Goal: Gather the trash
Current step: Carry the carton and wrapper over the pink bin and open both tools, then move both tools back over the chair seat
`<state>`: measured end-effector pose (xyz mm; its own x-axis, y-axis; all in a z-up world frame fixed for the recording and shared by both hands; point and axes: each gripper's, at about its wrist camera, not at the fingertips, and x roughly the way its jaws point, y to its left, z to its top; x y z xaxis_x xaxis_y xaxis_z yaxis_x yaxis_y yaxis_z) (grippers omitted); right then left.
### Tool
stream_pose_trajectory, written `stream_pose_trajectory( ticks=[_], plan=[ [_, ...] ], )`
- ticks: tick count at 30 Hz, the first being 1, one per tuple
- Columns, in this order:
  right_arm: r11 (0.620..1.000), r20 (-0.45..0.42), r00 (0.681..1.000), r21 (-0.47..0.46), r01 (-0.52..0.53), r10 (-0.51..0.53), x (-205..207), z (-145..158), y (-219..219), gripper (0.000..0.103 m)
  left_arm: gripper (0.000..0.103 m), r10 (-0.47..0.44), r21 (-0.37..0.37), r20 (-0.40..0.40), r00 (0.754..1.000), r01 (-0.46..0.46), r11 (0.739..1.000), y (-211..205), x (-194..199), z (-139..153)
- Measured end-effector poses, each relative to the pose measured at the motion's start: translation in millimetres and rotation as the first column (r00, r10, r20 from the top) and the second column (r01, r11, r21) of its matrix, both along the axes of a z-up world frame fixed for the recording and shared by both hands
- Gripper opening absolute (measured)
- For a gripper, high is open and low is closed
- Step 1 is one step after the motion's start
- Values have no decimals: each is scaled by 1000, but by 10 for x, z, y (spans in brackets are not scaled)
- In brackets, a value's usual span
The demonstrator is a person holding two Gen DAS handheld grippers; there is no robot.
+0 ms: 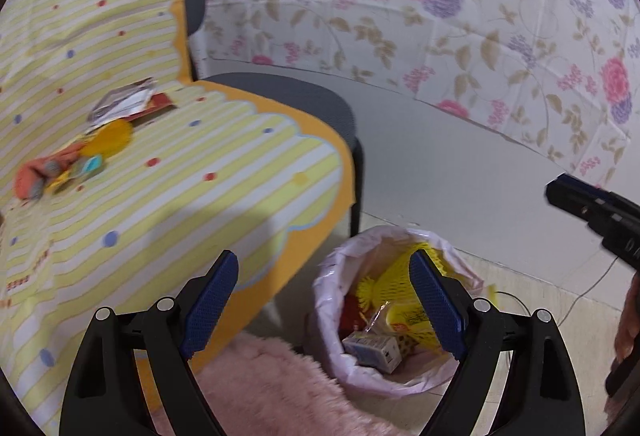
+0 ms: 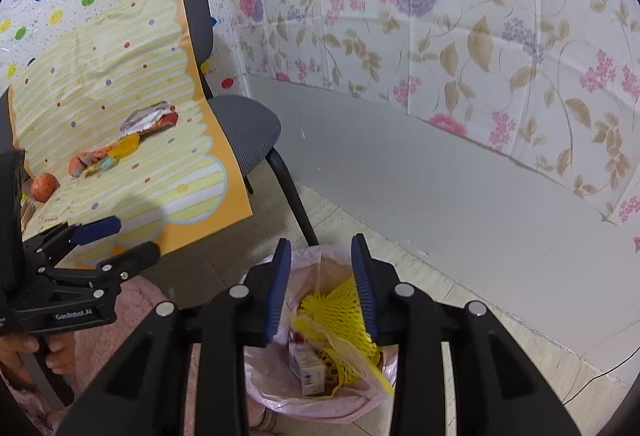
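A bin with a pink liner (image 1: 326, 288) (image 2: 260, 392) stands on the floor by the chair. Inside it lie a yellow foam net (image 2: 340, 300), a small carton (image 1: 372, 350) (image 2: 308, 368) and other wrappers. My right gripper (image 2: 321, 240) hangs right above the bin, its jaws apart with nothing pressed between the pads. To the left of the bin, over the chair's front edge, my left gripper (image 1: 323, 256) (image 2: 136, 236) is wide open and holds nothing. On the chair's striped cloth lie a silver wrapper (image 1: 120, 103) (image 2: 146, 117), a yellow round piece (image 1: 114, 135) and an orange crumpled item (image 1: 36, 175).
The grey chair (image 2: 248, 131) is draped in a yellow striped cloth (image 1: 200, 187). An apple (image 2: 43, 187) sits near its left side. A pink fluffy rug (image 1: 272, 388) lies in front of the chair. Floral sheeting (image 2: 440, 35) covers the wall behind, and a thin cable (image 1: 580, 300) runs along the floor.
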<state>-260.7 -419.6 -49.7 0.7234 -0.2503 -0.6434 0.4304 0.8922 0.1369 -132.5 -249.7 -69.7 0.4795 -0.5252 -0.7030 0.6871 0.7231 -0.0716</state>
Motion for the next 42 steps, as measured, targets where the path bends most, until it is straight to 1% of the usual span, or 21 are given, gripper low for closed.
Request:
stream_pose_trajectory(
  ticks=[3, 6, 7, 10, 14, 17, 18, 21, 25, 30, 33, 36, 39, 42],
  plan=[
    [999, 30, 999, 31, -21, 20, -17, 106, 0, 31, 87, 42, -6, -1, 999, -42, 999, 208, 42, 56],
    [1000, 33, 999, 3, -4, 4, -15, 193, 48, 31, 87, 75, -6, 2, 997, -75, 997, 362, 61, 101],
    [1000, 35, 999, 7, -9, 9, -8, 214, 66, 32, 87, 85, -11, 5, 996, -85, 996, 416, 65, 126],
    [999, 41, 998, 22, -42, 41, 17, 253, 144, 33, 87, 114, -13, 27, 993, -114, 993, 547, 49, 196],
    [994, 34, 994, -29, -103, 104, 87, 308, 360, 33, 87, 157, -21, 51, 986, -156, 988, 758, 34, 278],
    [986, 39, 986, -44, -158, 160, 202, 352, 498, 34, 87, 193, -26, 56, 980, -192, 981, 911, 58, 325],
    [983, 41, 983, -49, -177, 179, 271, 373, 545, 34, 87, 218, -27, 61, 974, -217, 976, 993, 83, 349],
    [971, 48, 971, -55, -233, 236, 479, 430, 658, 38, 87, 284, -31, 72, 956, -283, 959, 1211, 162, 407],
    [950, 59, 949, -61, -307, 310, 813, 514, 837, 46, 87, 390, -36, 80, 917, -388, 921, 1551, 311, 450],
    [922, 68, 920, -59, -383, 387, 1210, 581, 1051, 51, 87, 513, -40, 74, 855, -511, 858, 1990, 499, 502],
    [907, 62, 905, -56, -417, 420, 1444, 599, 1152, 54, 87, 572, -41, 81, 817, -570, 820, 2219, 586, 555],
    [897, 61, 895, -51, -439, 442, 1680, 612, 1234, 57, 87, 615, -42, 83, 784, -614, 788, 2394, 683, 612],
    [892, 61, 890, -52, -450, 453, 1886, 603, 1287, 57, 87, 639, -27, 95, 764, -639, 769, 2499, 788, 637],
    [887, 53, 886, -33, -460, 461, 2117, 561, 1321, 57, 87, 648, -14, 102, 754, -651, 759, 2557, 916, 627]
  ],
)
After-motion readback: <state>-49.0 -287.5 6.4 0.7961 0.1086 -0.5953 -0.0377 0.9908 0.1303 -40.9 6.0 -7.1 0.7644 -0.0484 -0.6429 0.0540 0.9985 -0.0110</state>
